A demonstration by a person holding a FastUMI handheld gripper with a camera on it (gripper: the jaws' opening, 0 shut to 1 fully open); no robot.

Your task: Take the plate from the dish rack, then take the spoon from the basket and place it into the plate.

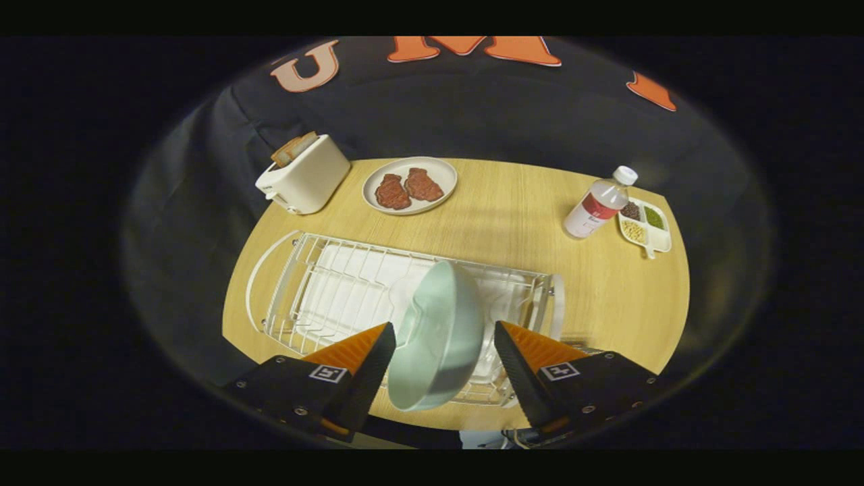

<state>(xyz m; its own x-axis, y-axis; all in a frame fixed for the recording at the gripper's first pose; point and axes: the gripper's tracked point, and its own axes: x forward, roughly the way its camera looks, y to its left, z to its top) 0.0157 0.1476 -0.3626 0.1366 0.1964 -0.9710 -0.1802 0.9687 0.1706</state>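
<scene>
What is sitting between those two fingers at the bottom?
In the gripper view, a pale green plate stands on edge in the wire dish rack, in the gap of the open gripper; neither finger touches it.

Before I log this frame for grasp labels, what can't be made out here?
- Contact: the gripper straddles the pale green ceramic plate, whose rim covers the finger faces.
- The plate's seat in the white wire dish rack: the plate hides it.
- Contents of the small divided white dish: too small.
</scene>
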